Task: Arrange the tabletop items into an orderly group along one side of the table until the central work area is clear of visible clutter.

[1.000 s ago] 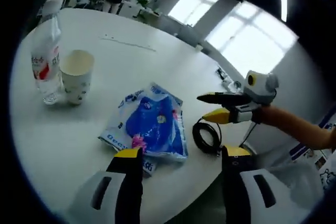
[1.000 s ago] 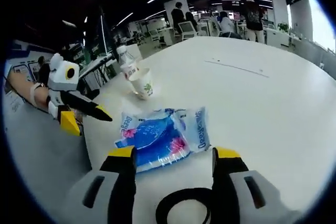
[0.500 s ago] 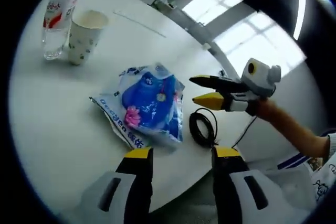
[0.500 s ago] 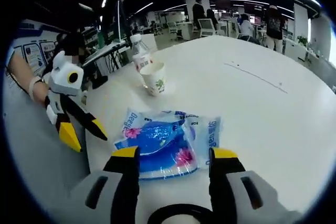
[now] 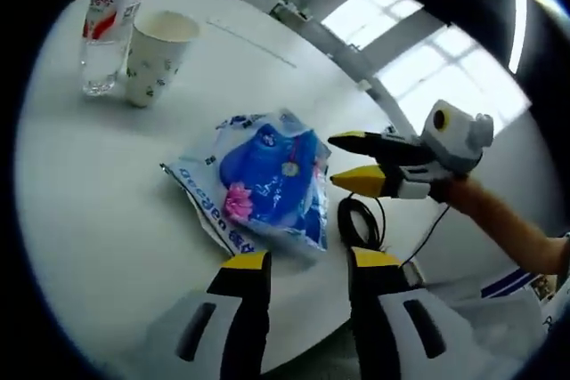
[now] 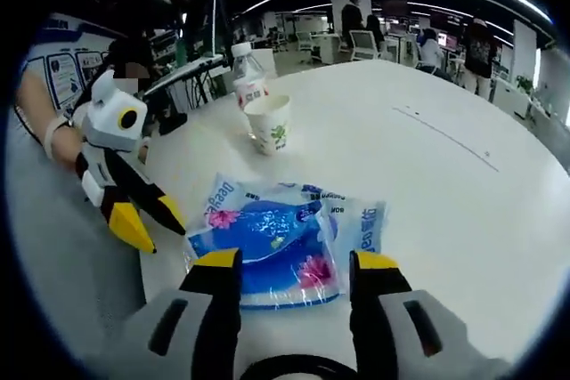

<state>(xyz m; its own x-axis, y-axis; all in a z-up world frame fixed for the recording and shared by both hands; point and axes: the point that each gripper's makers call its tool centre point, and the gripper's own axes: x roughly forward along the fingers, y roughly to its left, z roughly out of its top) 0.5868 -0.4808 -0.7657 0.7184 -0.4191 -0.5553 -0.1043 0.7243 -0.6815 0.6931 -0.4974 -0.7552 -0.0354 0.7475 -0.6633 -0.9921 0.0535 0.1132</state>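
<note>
A blue tissue pack (image 5: 263, 186) is seen lying flat near the table (image 5: 107, 220) edge, long axis crosswise, just ahead of both grippers. The left gripper (image 5: 298, 261) and right gripper (image 6: 294, 261) are held spread and empty, the right judged slightly nearer.

Blue-and-white plastic pack (image 5: 263, 186) lies flat near table edge, black cable coil (image 5: 356, 222) just beside it. Paper cup (image 5: 157, 55) upright, touching clear water bottle (image 5: 110, 31), well apart from pack.
</note>
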